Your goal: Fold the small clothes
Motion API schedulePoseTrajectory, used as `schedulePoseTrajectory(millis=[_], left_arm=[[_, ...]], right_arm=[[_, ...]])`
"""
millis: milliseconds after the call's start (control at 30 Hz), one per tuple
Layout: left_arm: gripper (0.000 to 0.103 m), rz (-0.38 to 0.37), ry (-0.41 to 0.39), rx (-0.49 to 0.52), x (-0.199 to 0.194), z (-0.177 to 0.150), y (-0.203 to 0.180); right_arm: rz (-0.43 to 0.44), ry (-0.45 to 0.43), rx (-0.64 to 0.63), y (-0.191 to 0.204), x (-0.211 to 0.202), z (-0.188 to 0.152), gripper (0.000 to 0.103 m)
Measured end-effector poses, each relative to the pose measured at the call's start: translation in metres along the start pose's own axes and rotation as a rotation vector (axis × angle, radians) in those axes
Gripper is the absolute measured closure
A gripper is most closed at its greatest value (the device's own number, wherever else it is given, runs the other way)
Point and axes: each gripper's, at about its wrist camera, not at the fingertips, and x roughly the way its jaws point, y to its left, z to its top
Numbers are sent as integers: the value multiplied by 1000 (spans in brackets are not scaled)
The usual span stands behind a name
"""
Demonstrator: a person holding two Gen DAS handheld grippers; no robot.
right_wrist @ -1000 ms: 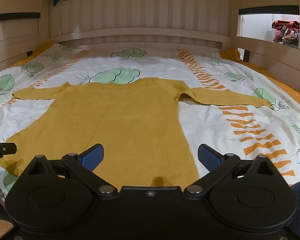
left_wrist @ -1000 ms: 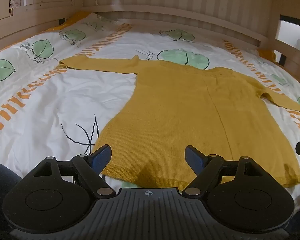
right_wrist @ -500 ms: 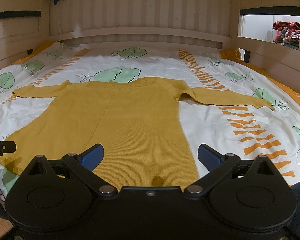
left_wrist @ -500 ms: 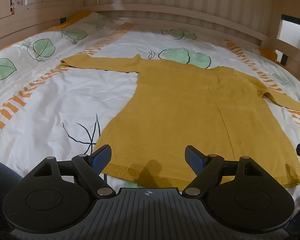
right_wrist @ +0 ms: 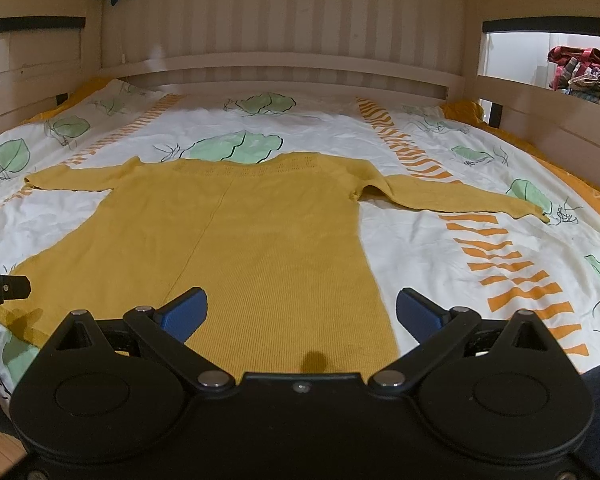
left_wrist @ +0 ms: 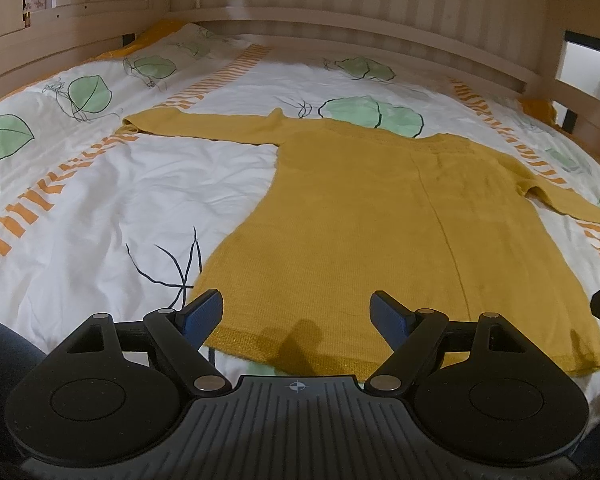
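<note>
A mustard-yellow knitted long-sleeved sweater (left_wrist: 380, 232) lies flat on a bed with a white duvet printed with green leaves and orange stripes (left_wrist: 112, 200). Both sleeves are spread out to the sides, and the hem faces the grippers.

The left gripper (left_wrist: 297, 312) hovers above the hem near the sweater's left corner. Its jaws stand wide apart with nothing between the blue pads.

The right gripper (right_wrist: 302, 310) hovers above the hem's right portion. Its jaws also stand wide and hold nothing; the sweater's right edge runs between them below.
</note>
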Motion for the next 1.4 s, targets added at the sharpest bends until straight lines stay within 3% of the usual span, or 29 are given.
schedulePoseTrajectory(millis=[1067, 1400], left_arm=[[23, 5, 21, -1, 3, 0, 3], [23, 47, 49, 21, 1, 12, 2]], right_arm=[[3, 23, -26, 2, 4, -3, 1], [46, 104, -19, -4, 12, 0, 1]])
